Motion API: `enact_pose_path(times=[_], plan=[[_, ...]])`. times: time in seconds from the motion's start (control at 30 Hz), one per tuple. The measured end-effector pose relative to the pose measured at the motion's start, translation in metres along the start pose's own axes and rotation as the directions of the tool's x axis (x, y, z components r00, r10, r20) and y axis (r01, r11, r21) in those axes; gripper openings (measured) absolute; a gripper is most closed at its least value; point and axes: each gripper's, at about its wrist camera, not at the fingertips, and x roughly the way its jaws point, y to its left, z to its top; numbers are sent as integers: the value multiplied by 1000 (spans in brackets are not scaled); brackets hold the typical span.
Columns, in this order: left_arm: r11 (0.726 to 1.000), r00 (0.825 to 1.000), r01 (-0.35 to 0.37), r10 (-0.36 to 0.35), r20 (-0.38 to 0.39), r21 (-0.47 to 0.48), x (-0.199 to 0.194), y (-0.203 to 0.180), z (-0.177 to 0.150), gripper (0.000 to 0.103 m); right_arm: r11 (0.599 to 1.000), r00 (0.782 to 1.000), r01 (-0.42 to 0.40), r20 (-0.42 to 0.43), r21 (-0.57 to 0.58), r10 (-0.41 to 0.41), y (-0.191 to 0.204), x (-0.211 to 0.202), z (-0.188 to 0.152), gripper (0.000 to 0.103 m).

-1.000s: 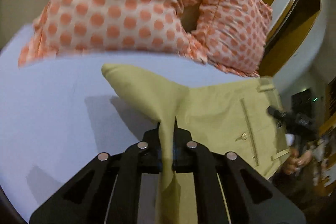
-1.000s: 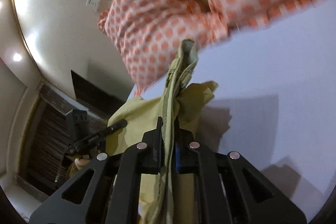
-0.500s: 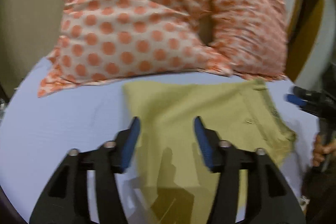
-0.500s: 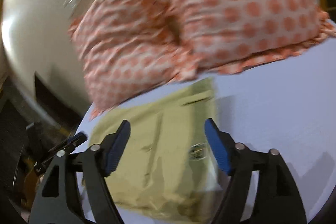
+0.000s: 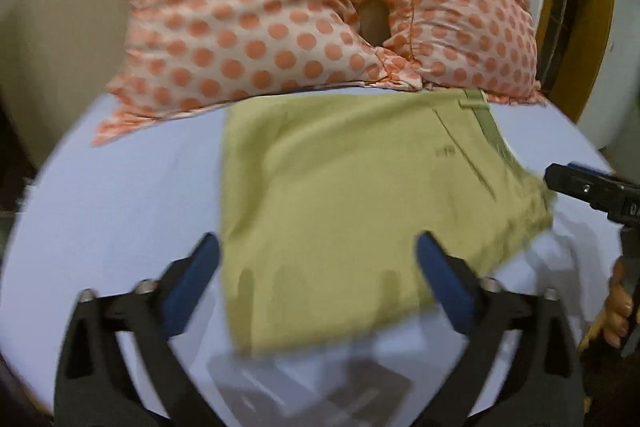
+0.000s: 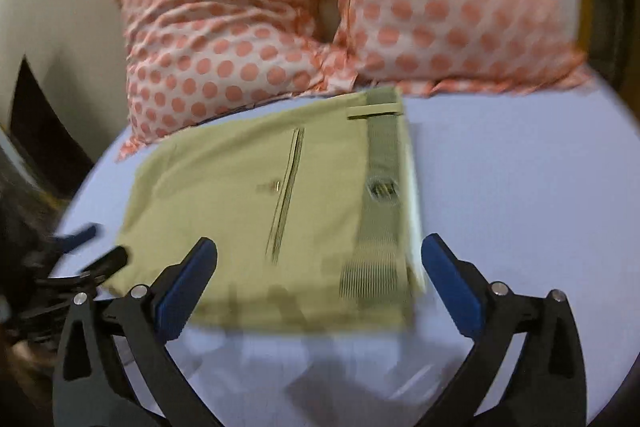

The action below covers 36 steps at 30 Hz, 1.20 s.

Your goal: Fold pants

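The olive-green pants (image 5: 344, 203) lie folded into a flat rectangle on the pale blue sheet (image 5: 120, 203), just in front of the pillows. In the right wrist view the pants (image 6: 256, 211) show a back pocket slit and the waistband along their right edge. My left gripper (image 5: 318, 247) is open and empty, held above the near edge of the pants. My right gripper (image 6: 319, 253) is open and empty too, above the near edge at the waistband end. The right gripper also shows at the right edge of the left wrist view (image 5: 592, 187).
Two white pillows with orange dots (image 5: 280, 19) lie against the wall behind the pants, also in the right wrist view (image 6: 360, 7). The sheet (image 6: 520, 187) spreads on both sides of the pants. The bed's edge falls away at the far right, beside a dark doorway.
Both grippers were shut on pants fabric a second ago. They let go, opened wide and pulled back and up. The pants now lie flat and folded.
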Motion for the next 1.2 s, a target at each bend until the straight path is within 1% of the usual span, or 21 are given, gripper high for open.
enact_pose_path(times=[0.03,0.07,0.13,0.17,0.23,0.27,0.33,0.37,0.43,0.5,0.53,0.57,1.2], plan=[[999,999,-36,36,20,12,-15,-5,-18,101,999,999,16,29,-29,-16,9,-12,-20,102],[998,998,-56,55,25,19,-24,-10,-33,101,999,999,16,41,-47,-14,14,-16,-29,102],[997,997,-70,69,21,27,-32,-19,-57,101,997,999,21,30,-69,-19,25,-15,-60,102],[997,997,-73,73,16,31,-33,-23,-66,101,997,999,30,14,-71,-29,27,-11,-67,102],[994,995,-101,100,16,34,-30,-28,-76,101,994,998,66,-18,-82,-68,31,0,-84,102],[993,993,-116,115,13,35,-26,-29,-79,101,993,996,78,-27,-88,-81,34,4,-87,102],[990,990,-139,139,-10,31,-18,-30,-84,101,982,990,138,9,-130,-138,42,4,-94,102],[991,991,-136,136,-10,19,-15,-29,-85,101,977,988,156,22,-146,-154,46,3,-95,102],[993,993,-117,117,-14,-13,-13,-25,-86,101,972,985,174,19,-156,-173,48,4,-98,102],[995,996,-81,79,-27,-59,-11,-19,-89,101,983,989,147,14,-109,-146,41,3,-100,102],[995,998,-66,64,-21,-79,-11,-16,-90,101,983,989,150,21,-103,-148,40,2,-102,102],[995,997,-72,71,-16,-67,-11,-18,-91,101,982,988,157,27,-109,-155,41,1,-103,102],[995,998,-67,67,-9,-67,-11,-20,-93,101,982,987,158,30,-105,-156,41,1,-104,102]])
